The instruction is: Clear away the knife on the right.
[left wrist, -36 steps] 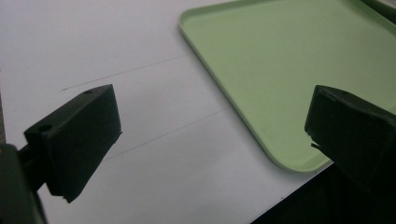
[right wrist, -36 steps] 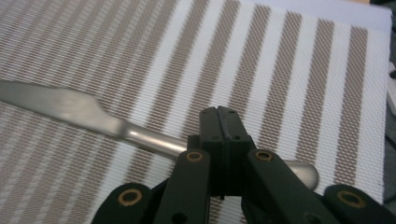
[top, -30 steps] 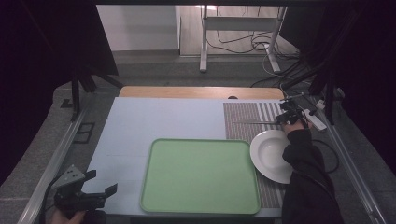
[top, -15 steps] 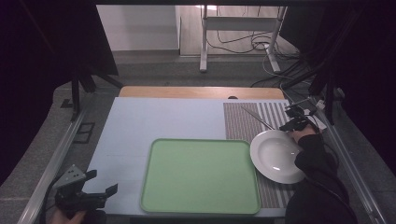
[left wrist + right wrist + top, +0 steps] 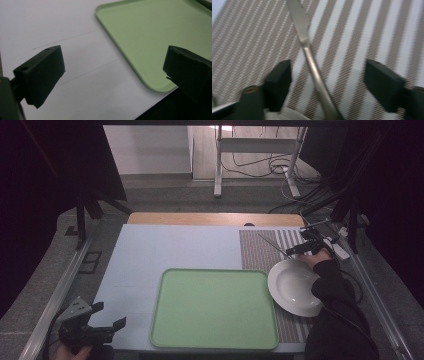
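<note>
Standing wide after just opening, the right tongs [image 5: 327, 82] straddled a metal knife [image 5: 312, 62] on the striped mat [image 5: 367, 30], pads clear of it; its handle end ran out of frame, blurred. Beside the green tray [image 5: 150, 35], the left tongs [image 5: 112, 72] gaped empty.

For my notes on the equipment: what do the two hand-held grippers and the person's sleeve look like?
The left hand-held gripper is black, with a grey three-cornered plate on top showing small holes. Its two jaws are blocky black wedges. The right hand-held gripper is also black, with similar blocky jaws. The person's right arm wears a dark sleeve.
</note>
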### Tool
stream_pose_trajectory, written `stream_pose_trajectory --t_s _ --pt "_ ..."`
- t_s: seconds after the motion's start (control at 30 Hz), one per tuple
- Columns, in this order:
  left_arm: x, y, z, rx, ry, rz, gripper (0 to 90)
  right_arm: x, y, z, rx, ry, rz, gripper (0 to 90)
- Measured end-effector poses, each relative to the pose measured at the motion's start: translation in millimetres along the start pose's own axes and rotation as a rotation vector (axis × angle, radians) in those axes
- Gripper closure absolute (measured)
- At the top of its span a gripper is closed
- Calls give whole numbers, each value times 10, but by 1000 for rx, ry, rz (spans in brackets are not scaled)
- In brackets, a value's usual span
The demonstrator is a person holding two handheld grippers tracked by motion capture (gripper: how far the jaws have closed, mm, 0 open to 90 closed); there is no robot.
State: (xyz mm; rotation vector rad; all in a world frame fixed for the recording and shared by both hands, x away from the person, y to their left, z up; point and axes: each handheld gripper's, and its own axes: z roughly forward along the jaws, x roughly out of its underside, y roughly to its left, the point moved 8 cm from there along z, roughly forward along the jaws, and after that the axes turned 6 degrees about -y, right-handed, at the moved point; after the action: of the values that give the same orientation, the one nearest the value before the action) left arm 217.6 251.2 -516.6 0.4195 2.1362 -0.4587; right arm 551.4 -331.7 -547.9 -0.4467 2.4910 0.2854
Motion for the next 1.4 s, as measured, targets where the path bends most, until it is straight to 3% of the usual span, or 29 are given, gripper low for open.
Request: stream_pose_trajectory --t_s 0.03,0.13,0.23,0.53,0.67,0.77,0.83,0.9,0.93,0.97,1.2,1.23,1.4 --pt "0 0 0 0 0 0 37 -11 16 22 -3 1 13 108" --pt "0 0 2 -3 1 0 37 -25 26 66 31 10 -15 10" --pt "2 2 0 -5 2 0 37 -37 44 98 60 29 -43 0" --pt "3 0 -2 -6 1 2 37 -25 92 291 88 62 -118 24" --pt "4 0 -5 -6 0 1 36 12 31 318 88 68 -128 159" --pt "5 1 -6 -6 0 1 37 13 6 238 74 64 -151 424" --pt "5 0 -5 -6 1 1 36 25 12 213 51 58 -171 505" --pt "4 -1 -3 -7 1 2 37 31 41 195 29 57 -180 722" --pt "4 -1 -3 -7 1 2 36 31 41 195 29 57 -180 722" --pt "3 -3 -2 -7 2 3 36 34 68 193 24 66 -207 785" --pt "3 1 -5 -5 -1 0 37 22 74 191 15 84 -210 803" --pt "3 0 -5 -5 -1 1 37 6 47 177 33 76 -215 804" --pt "3 1 -5 -5 -1 0 37 -44 -44 81 42 43 -174 805"
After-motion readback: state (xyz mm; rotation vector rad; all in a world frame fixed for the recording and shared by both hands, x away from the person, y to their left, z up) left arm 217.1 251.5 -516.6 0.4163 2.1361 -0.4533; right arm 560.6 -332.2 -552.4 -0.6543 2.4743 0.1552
